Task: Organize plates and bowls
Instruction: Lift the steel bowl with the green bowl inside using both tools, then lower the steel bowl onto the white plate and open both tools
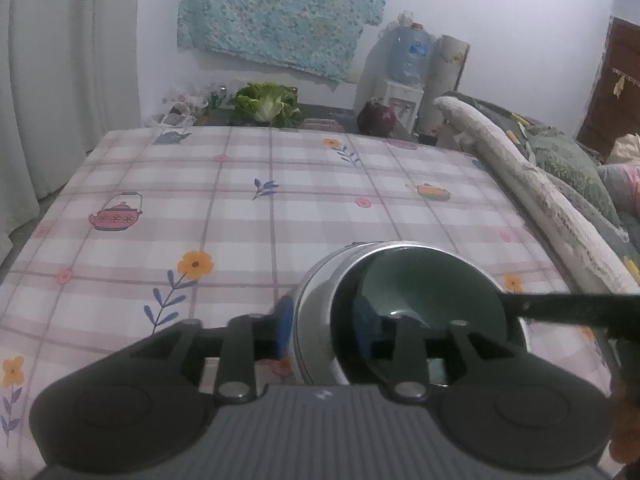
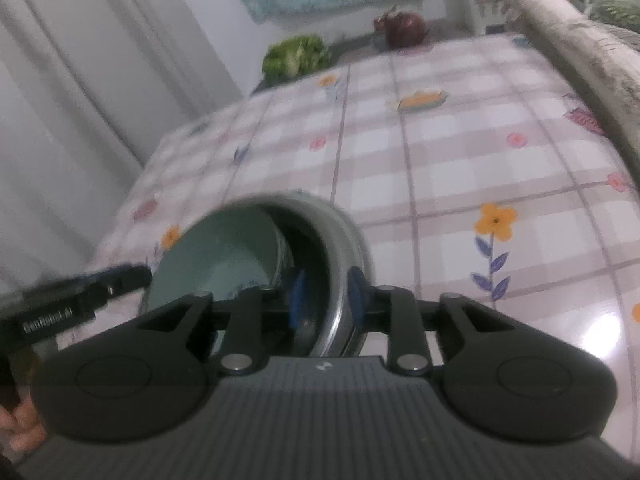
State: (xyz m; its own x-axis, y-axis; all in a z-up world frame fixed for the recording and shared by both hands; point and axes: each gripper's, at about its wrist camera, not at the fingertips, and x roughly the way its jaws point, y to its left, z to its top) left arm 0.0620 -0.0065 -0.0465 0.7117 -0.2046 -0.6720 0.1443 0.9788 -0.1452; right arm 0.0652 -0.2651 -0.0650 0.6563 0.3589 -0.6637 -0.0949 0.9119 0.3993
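A steel bowl (image 1: 316, 296) sits tilted over the checked tablecloth (image 1: 240, 200) with a pale green bowl (image 1: 420, 280) nested inside it. My left gripper (image 1: 324, 320) is shut on the steel bowl's rim, one blue pad (image 1: 285, 320) outside and one inside. In the right wrist view the steel bowl (image 2: 344, 232) holds the green bowl (image 2: 224, 248), and my right gripper (image 2: 326, 300) is shut on the opposite rim, with a blue pad (image 2: 298, 296) inside. The other gripper's black finger (image 1: 560, 308) crosses each view.
A lettuce (image 1: 268, 104) and a dark red onion (image 1: 378, 118) lie beyond the table's far edge. A water dispenser (image 1: 404, 76) stands at the wall. A quilt-covered sofa arm (image 1: 540, 192) runs along the right side. Curtains (image 1: 60, 80) hang left.
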